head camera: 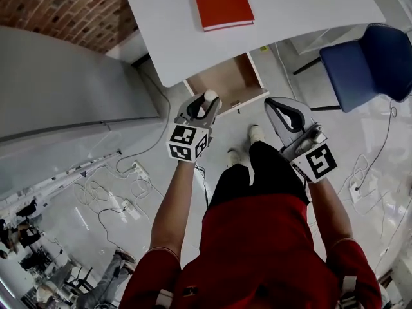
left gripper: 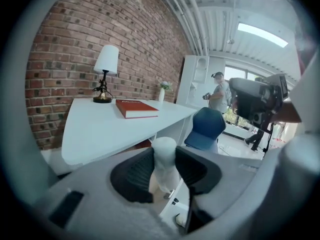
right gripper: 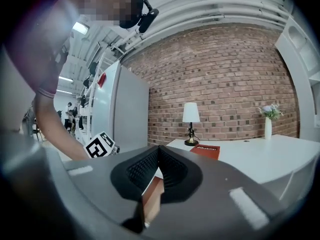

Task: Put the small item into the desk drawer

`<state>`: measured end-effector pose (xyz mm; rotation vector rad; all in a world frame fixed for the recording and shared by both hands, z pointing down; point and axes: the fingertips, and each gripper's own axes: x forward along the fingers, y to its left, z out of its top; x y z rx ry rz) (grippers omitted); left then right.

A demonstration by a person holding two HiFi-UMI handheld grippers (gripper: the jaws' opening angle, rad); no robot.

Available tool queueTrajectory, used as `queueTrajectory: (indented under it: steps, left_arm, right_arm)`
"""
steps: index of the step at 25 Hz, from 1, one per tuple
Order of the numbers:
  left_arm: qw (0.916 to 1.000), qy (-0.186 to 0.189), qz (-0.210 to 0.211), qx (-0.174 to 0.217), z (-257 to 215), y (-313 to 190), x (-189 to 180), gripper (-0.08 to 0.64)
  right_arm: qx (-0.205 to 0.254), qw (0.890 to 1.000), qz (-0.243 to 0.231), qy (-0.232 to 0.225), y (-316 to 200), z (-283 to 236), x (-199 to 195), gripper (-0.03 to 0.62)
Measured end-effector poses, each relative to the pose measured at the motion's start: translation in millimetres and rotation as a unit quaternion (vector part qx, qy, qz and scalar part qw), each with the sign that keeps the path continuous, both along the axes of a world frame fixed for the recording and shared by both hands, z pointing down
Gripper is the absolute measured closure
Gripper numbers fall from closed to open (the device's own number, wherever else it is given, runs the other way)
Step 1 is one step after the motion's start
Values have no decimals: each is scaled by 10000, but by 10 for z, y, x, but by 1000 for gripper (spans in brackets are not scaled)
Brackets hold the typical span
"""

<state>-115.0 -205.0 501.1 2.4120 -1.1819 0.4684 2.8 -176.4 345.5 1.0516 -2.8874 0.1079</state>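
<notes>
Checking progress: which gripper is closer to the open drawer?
Left. The left gripper hangs at the front edge of the drawer; the right gripper is off to its right.

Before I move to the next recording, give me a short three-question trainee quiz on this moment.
1. True or false: the wood-lined desk drawer under the white desk is open.
2. Which hand-held gripper holds the small white rounded item: A left, B right?
3. Fill in: the hardcover book on the desk is ___.
Key: 1 true; 2 A, the left hand-held gripper; 3 red.
</notes>
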Motion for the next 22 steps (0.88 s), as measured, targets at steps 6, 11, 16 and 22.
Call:
queueTrajectory:
  steps: [6,11,16,22]
  left_arm:
    - [9987,-100,-105,-481,523,-308,128,422]
    - [9956,-269,-146,-891,999,-497,112,420]
    - [9904,-403,-133,-1318,1435,-564,120,420]
    - [9815,-624,-101,-1808,1963,-643,138,420]
  right_arm:
    - [-172,9996,-244,25,-363,341,46,580]
    - [-353,9986,-402,25,-643,685,0,580]
    - [-527,9973,-514,6,-761,965,-9,580]
    - [-698,9959,-565,85,-881,1205,56,580]
